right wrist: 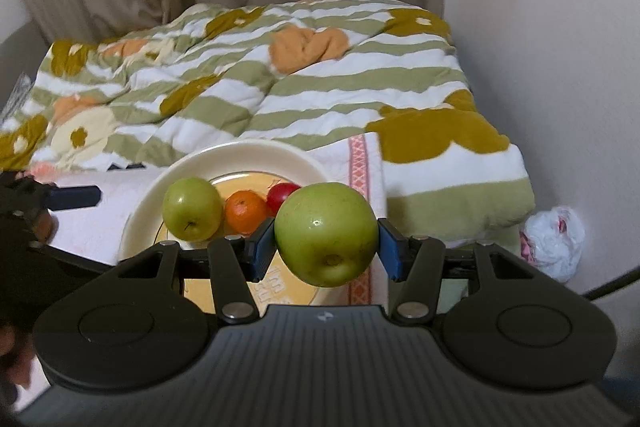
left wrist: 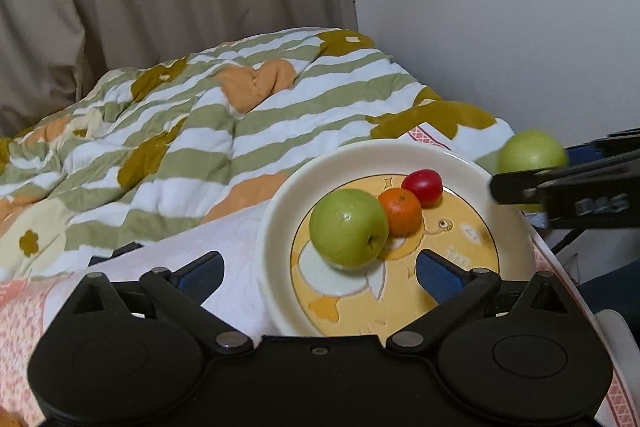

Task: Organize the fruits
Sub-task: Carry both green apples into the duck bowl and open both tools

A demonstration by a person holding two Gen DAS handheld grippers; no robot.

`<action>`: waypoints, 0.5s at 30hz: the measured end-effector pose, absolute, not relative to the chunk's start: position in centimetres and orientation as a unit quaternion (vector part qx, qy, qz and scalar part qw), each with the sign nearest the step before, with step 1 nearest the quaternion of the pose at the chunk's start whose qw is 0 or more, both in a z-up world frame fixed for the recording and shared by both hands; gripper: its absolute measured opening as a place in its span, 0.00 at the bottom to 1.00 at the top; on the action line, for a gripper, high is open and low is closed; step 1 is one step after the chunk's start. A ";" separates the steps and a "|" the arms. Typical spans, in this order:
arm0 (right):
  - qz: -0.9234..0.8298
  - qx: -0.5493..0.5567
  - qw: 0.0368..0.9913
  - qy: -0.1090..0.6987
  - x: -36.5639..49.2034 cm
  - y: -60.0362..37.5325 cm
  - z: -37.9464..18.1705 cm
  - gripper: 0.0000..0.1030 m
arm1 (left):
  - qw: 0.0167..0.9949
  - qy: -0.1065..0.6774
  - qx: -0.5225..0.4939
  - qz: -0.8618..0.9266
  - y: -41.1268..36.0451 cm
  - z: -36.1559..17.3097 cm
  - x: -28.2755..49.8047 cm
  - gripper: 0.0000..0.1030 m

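1. While three fruits already sit on the plate (left wrist: 276,211), the job looks well advanced but not finished: a green apple (left wrist: 349,229), an orange (left wrist: 400,211) and a small red fruit (left wrist: 422,187) lie in a touching row across the plate's yellow centre.
2. One fruit is still off the plate: a second green apple (right wrist: 326,233), clamped between the blue pads of the right claw (right wrist: 326,241), hangs over the plate's right-hand edge, just beside the row.
3. Over the near side of the plate, the left claw (left wrist: 320,273) stands spread as wide as it goes with nothing between its fingers; the first apple lies free on the plate just ahead of them.
4. What remains, by my reading, is to set the held apple down in the bare part of the plate next to the others and let go.
5. Beneath the plate lies a pink-patterned cloth (right wrist: 358,155); beyond the plate spreads a striped quilt (left wrist: 208,123), with no other loose fruit showing on it.
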State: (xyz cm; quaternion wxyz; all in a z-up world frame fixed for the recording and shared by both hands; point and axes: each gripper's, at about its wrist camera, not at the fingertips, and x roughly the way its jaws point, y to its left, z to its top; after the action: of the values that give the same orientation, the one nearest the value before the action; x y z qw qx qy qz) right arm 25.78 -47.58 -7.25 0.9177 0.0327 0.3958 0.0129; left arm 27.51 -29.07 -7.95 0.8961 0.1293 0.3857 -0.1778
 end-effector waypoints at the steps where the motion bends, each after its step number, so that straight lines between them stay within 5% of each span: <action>1: 0.019 0.018 0.918 0.395 25.9 -47.1 -7.5 0.66 | 0.897 0.385 0.128 -0.176 -29.0 -7.9 27.3 1.00; 15: 0.076 -0.045 0.913 0.398 27.7 -44.5 -11.0 0.67 | 0.899 0.391 0.114 -0.158 -27.5 -8.0 25.4 1.00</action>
State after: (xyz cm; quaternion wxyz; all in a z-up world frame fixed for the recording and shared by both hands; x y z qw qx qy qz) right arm 27.70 -44.54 -11.01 0.9133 -0.0447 0.3977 0.0758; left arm 25.38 -27.46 -7.95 0.8995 0.1143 0.3911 -0.1580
